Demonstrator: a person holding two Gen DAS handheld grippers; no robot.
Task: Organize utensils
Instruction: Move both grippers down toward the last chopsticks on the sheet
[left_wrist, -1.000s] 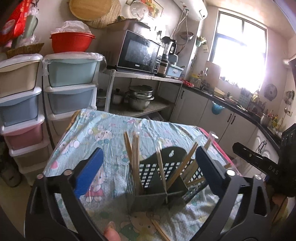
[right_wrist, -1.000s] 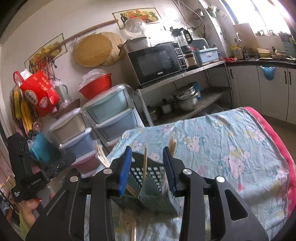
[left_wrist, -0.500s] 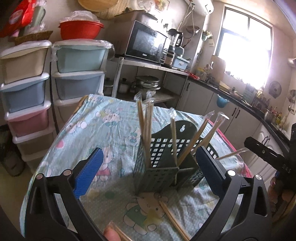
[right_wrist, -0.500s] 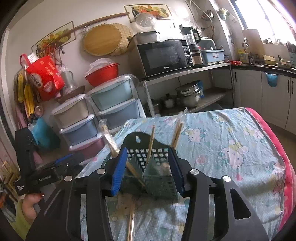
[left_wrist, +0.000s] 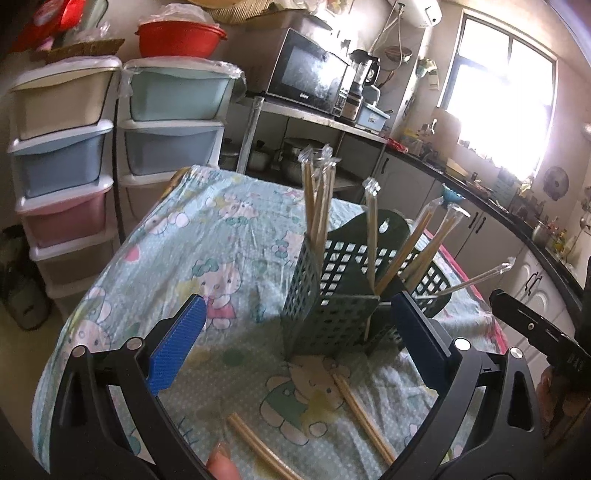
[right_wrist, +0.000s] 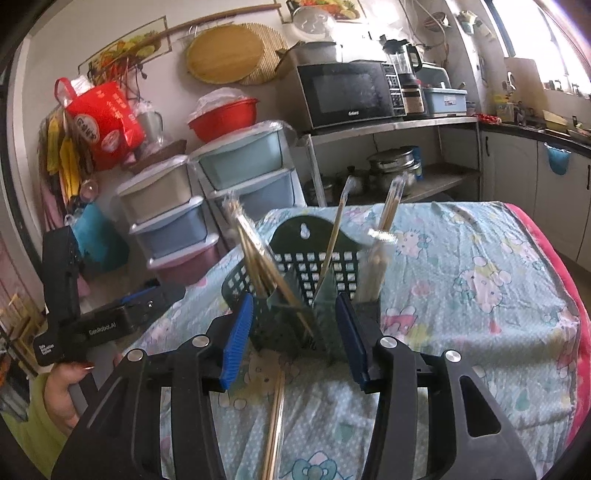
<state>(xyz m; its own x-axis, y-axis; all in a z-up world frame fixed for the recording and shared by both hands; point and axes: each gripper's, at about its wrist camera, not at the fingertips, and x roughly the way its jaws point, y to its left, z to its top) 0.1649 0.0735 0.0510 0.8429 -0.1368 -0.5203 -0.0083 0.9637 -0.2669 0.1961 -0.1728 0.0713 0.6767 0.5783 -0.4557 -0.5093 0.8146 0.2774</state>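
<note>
Most wrapped chopsticks (left_wrist: 373, 236) already stand in the dark green holder (left_wrist: 332, 295) on the cloth-covered surface (left_wrist: 229, 236). Two pairs, I think, lie loose (left_wrist: 364, 413) in front. My left gripper (left_wrist: 295, 350) and right gripper (right_wrist: 295, 332) are both spread and empty.

"Galanz" on microwave (right_wrist: 347, 94); "GenRobot.AI" on left gripper (right_wrist: 101, 326) body; red bag (right_wrist: 101, 122) print illegible.

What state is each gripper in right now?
Left gripper: open wide, holding nothing.
Right gripper: open, nothing gripped; the dark green perforated plastic utensil holder stands beyond its blue pads.
</note>
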